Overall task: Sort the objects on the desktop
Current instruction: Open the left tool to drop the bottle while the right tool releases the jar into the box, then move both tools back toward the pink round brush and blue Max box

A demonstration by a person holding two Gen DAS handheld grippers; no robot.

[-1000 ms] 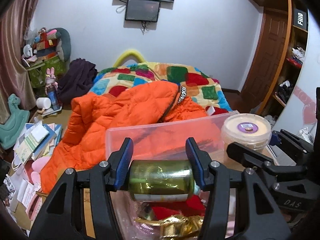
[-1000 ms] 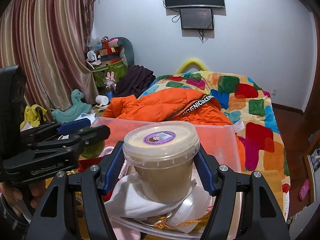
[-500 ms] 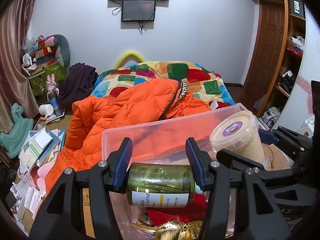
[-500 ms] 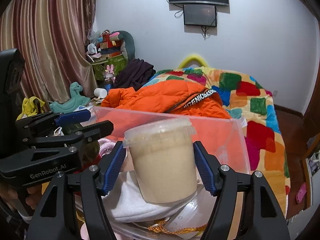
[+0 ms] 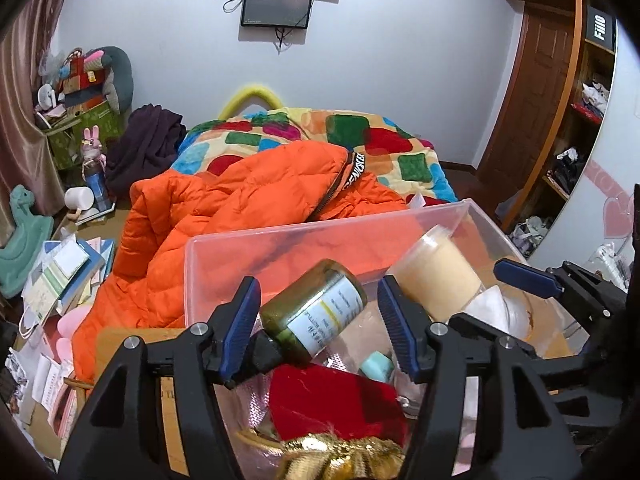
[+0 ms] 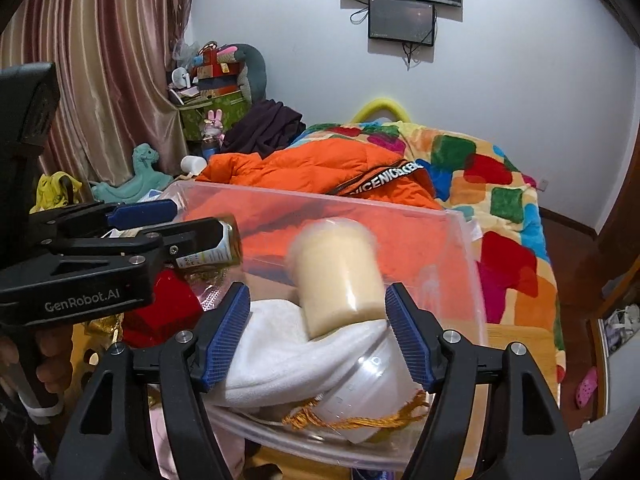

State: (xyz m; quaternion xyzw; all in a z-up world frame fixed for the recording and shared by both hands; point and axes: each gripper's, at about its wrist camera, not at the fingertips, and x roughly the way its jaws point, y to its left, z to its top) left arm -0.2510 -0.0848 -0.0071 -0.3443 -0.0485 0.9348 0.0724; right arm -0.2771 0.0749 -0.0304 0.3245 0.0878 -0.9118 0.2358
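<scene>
A clear plastic bin [image 5: 320, 226] [image 6: 320, 200] lies below both grippers. My left gripper [image 5: 318, 326] [image 6: 176, 222] hangs over its left half, and its jaws are opening. Between them a green glass bottle [image 5: 316, 316] with a white label slants cap-down, free of the pads. My right gripper [image 6: 316, 334] [image 5: 500, 300] stands open over the right half. A cream-filled plastic tub [image 6: 336, 272] [image 5: 436, 272] tips away in front of its fingers, blurred, resting against a white cloth [image 6: 280, 352].
The bin also holds a red cloth [image 5: 336, 400], gold ribbon [image 5: 340, 460] and a clear cup [image 6: 372, 392]. An orange jacket [image 5: 224, 216] and a patchwork quilt [image 5: 380, 144] lie behind it. Books [image 5: 60, 272] pile up at the left. A hand [image 6: 44, 360] holds the left gripper.
The left jaws widened and the green bottle swung from level to slanting, loose between them. The tub tipped forward out of the right jaws and sank into the bin.
</scene>
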